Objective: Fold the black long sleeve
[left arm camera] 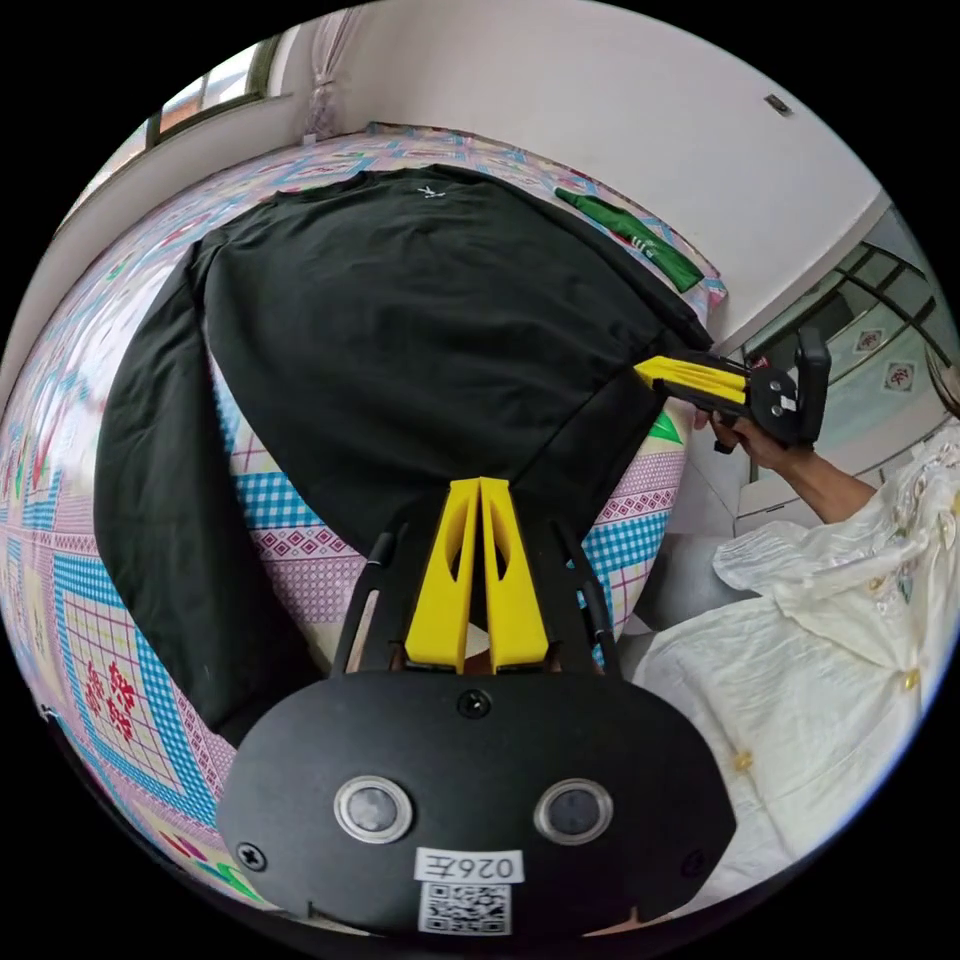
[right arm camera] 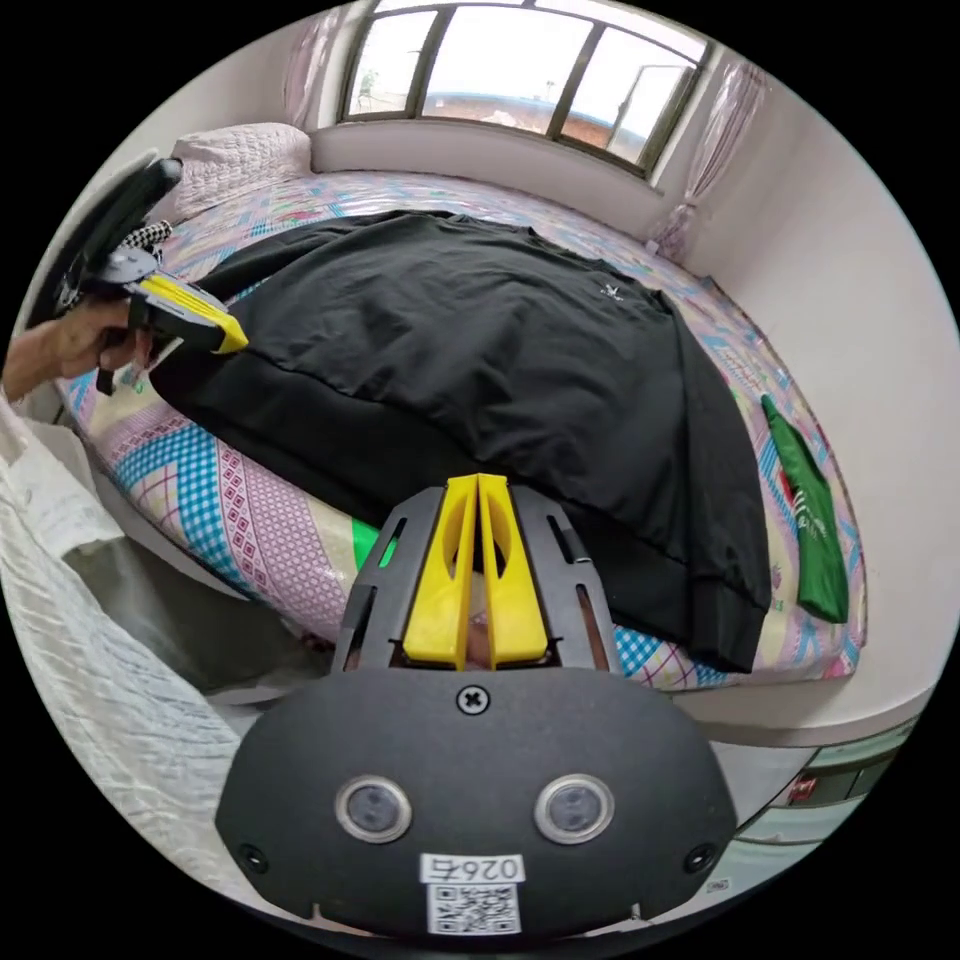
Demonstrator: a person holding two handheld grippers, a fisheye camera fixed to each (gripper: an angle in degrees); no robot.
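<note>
Lying spread flat across the patterned bed (left arm camera: 90,600), black long sleeve (left arm camera: 400,330) with hem at the near edge, collar toward the far wall, one arm trailing down the side. Left tool (left arm camera: 480,485) and right tool (right arm camera: 478,480) both clenched on the hem, near opposite corners. Risk: uneven lift could skew the fold or drag cloth onto the green garment (right arm camera: 810,520).

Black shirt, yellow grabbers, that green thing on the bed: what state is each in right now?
Black shirt: spread flat on the bed, unfolded, hem at the bed edge.
Left gripper: jaws shut on the shirt hem.
Right gripper: jaws shut on the shirt hem.
Green garment: lying beside the shirt, untouched.
Bed: covered by a patterned sheet.
</note>
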